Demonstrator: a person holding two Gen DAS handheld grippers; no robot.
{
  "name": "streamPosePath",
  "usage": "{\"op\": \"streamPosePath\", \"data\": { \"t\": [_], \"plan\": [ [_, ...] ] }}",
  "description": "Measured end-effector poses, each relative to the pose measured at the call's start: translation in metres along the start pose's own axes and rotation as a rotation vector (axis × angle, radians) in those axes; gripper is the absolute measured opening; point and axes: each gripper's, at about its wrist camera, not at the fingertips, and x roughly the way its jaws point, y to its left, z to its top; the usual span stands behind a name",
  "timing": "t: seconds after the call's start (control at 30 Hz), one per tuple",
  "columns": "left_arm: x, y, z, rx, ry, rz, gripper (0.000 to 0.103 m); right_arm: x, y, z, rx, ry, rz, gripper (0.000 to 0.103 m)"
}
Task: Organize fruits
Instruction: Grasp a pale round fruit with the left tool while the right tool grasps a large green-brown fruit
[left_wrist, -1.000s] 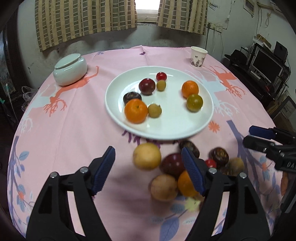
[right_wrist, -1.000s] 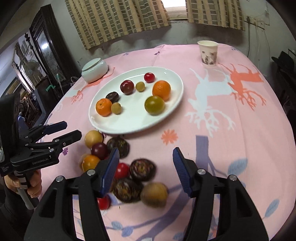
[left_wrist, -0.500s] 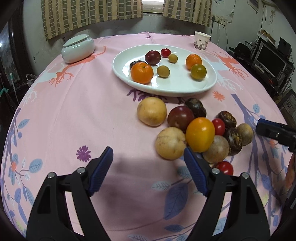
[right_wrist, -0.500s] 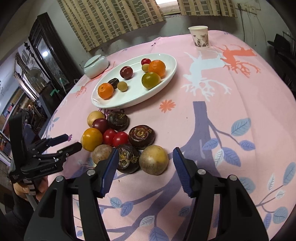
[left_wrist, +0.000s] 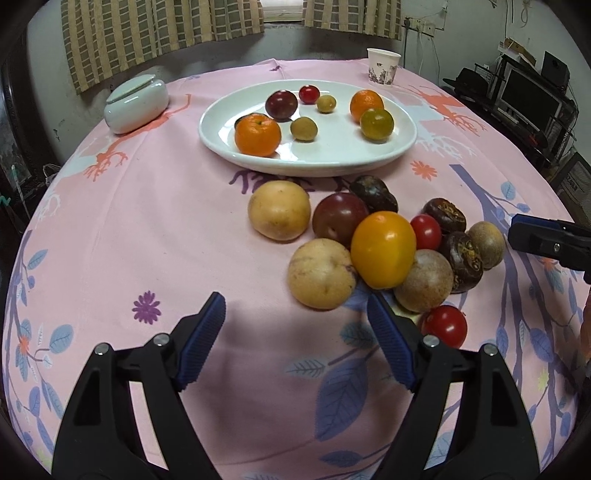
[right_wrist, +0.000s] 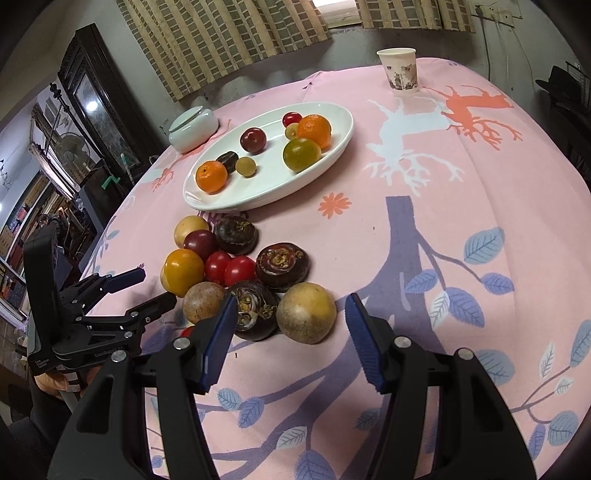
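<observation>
A white oval plate (left_wrist: 332, 158) (right_wrist: 266, 192) holds several fruits, among them two oranges (left_wrist: 258, 133) and a green-orange one (left_wrist: 376, 123). A pile of loose fruit lies on the pink cloth in front of it: a yellow-orange fruit (left_wrist: 383, 249) (right_wrist: 183, 271), tan round fruits (left_wrist: 320, 273), a plum (left_wrist: 340, 219), red tomatoes (left_wrist: 444, 326) and dark brown ones (right_wrist: 282, 266). My left gripper (left_wrist: 295, 334) is open and empty, just short of the pile. My right gripper (right_wrist: 290, 328) is open and empty, with a tan fruit (right_wrist: 306, 312) in front of its jaws.
A white lidded bowl (left_wrist: 136, 103) stands at the back left and a paper cup (left_wrist: 383, 67) at the back right. The round table's pink cloth (right_wrist: 461, 221) falls away at the edges. Furniture and shelves stand around the table.
Both grippers have drawn back and lowered from over the pile toward the table's near side. The fruit now lies ahead of the jaws. Both stay open.
</observation>
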Motion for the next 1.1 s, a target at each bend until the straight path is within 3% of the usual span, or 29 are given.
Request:
{"op": "streamPosePath", "data": {
  "t": [0.23,0.43,0.53,0.67,0.87,1.1],
  "plan": [
    [0.014,0.004,0.001,-0.045,0.003,-0.027,0.071,0.003,0.001,-0.001,-0.002,0.007,-0.018,0.061],
    [0.019,-0.002,0.001,-0.029,-0.022,0.011,0.068,0.005,0.011,-0.005,-0.046,0.021,-0.037,0.061],
    [0.016,-0.008,0.001,0.0,-0.037,-0.023,0.041,0.007,0.014,-0.007,-0.059,0.03,-0.045,0.061],
    [0.016,-0.008,0.001,0.016,-0.034,-0.021,0.041,0.007,0.013,-0.006,-0.062,0.031,-0.069,0.061],
    [0.014,-0.003,0.001,-0.007,-0.022,-0.037,0.041,0.019,0.017,-0.013,-0.166,0.056,-0.21,0.061],
    [0.014,-0.001,0.0,-0.018,-0.015,-0.051,0.042,0.028,0.016,-0.016,-0.213,0.038,-0.259,0.061]
  ]
}}
